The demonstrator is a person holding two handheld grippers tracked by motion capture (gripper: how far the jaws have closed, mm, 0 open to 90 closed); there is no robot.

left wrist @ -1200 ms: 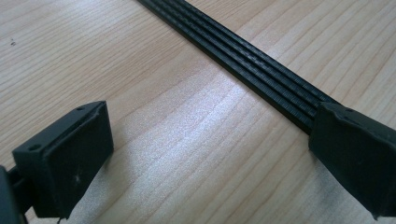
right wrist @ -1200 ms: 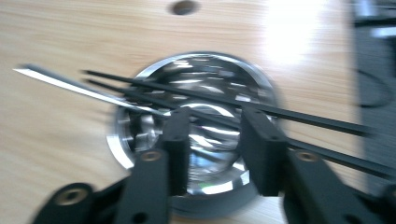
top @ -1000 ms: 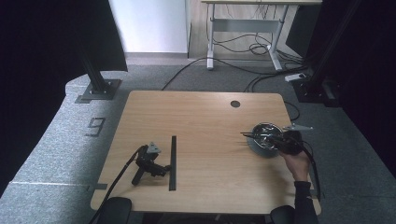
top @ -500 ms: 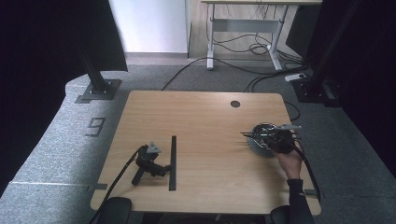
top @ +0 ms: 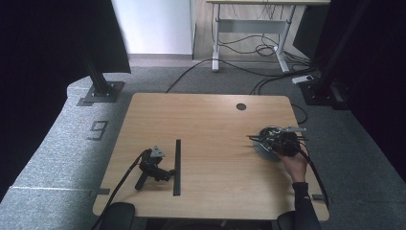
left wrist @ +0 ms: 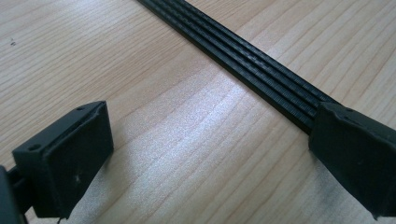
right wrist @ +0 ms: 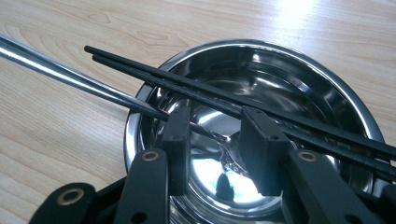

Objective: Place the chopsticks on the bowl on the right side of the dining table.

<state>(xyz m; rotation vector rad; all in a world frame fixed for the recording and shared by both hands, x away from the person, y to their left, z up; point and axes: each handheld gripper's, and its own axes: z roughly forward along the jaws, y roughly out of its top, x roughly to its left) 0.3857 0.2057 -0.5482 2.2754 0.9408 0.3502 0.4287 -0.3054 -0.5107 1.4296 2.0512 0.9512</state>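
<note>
Bowl: round shiny steel bowl [right wrist: 299, 93] sits on the wooden table [top: 210, 129], directly under the right gripper [right wrist: 217, 135].
Utensils: two black chopsticks [right wrist: 187, 84] cross the rim ahead of the jaws; a long steel handle [right wrist: 70, 77] runs between them.
Right gripper: jaws narrowly apart, just been opening, pads off the handle.
Left gripper [left wrist: 205, 158]: jaws wide, empty, lying on the table; a flat ribbed black strip [left wrist: 243, 60] runs beside one jaw.

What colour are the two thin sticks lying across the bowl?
Black; the sticks show best in the right gripper view.

Black right gripper [top: 281, 142] with brass-ringed screw holes, trailing cable; dark sleeve [top: 304, 206]
</note>
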